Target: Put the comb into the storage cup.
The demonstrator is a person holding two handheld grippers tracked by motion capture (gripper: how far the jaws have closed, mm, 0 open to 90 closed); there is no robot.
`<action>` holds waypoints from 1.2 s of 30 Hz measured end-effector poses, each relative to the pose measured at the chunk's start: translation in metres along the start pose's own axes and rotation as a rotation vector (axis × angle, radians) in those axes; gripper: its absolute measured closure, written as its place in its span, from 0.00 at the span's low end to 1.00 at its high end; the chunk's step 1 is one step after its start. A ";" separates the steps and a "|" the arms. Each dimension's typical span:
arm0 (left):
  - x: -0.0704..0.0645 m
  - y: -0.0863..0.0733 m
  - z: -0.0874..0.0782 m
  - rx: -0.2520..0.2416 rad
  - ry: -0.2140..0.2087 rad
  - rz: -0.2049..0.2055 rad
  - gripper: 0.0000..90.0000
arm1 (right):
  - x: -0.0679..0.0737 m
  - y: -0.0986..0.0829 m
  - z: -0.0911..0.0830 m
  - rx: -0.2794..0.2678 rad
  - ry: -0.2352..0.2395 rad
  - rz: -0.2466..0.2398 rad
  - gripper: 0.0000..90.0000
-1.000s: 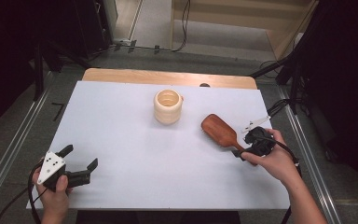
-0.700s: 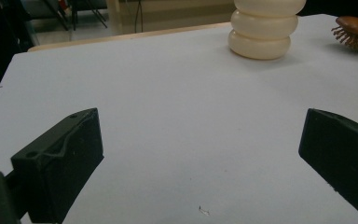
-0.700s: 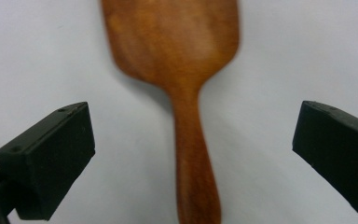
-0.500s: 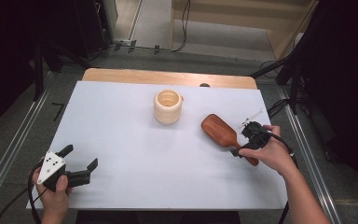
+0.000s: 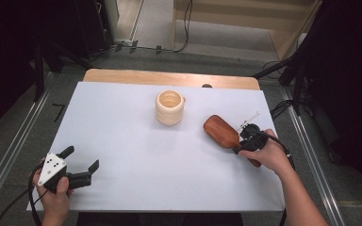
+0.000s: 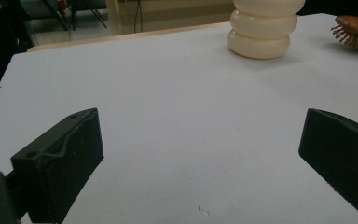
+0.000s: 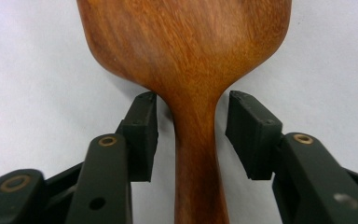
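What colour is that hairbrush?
The hairbrush is reddish-brown wood with visible grain; clearest in the right gripper view.

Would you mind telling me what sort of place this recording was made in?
Probably a lab or recording studio: a white-topped table framed by metal rails, cables on the floor, and dark surroundings beside it.

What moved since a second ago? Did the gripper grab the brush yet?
The right gripper slid in along the wooden hairbrush handle and now straddles its neck, jaws a little apart on each side, not yet squeezing it. The brush, the cream cup and the open left gripper stayed where they were.
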State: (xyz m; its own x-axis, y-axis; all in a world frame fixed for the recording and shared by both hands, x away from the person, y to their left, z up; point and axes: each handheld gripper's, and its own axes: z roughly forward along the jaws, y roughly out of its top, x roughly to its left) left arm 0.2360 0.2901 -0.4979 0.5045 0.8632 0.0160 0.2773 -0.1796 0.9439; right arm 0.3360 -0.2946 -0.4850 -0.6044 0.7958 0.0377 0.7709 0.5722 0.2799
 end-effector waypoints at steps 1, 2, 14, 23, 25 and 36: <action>0.000 0.000 0.000 0.002 -0.001 0.002 0.00 | 0.000 0.000 0.000 0.000 0.000 0.000 0.60; 0.000 0.000 0.000 0.002 0.000 0.002 0.00 | 0.000 0.000 0.001 -0.002 0.000 0.002 0.61; 0.000 0.000 0.000 0.000 0.001 -0.001 0.00 | 0.006 -0.009 0.002 -0.066 -0.023 0.000 0.78; 0.000 0.000 0.000 0.006 0.003 0.004 0.00 | 0.008 -0.021 0.001 -0.162 -0.035 0.042 0.79; 0.000 0.000 0.000 0.003 0.000 0.001 0.00 | 0.010 -0.024 -0.003 -0.203 -0.038 0.053 0.79; 0.000 0.001 0.000 0.007 0.006 0.004 0.00 | 0.029 -0.033 -0.016 -0.362 -0.028 0.074 0.78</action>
State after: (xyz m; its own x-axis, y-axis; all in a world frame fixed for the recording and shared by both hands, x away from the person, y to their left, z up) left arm 0.2365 0.2897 -0.4973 0.5004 0.8655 0.0220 0.2814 -0.1866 0.9413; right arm 0.2903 -0.2937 -0.4776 -0.5403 0.8403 0.0451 0.6881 0.4103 0.5985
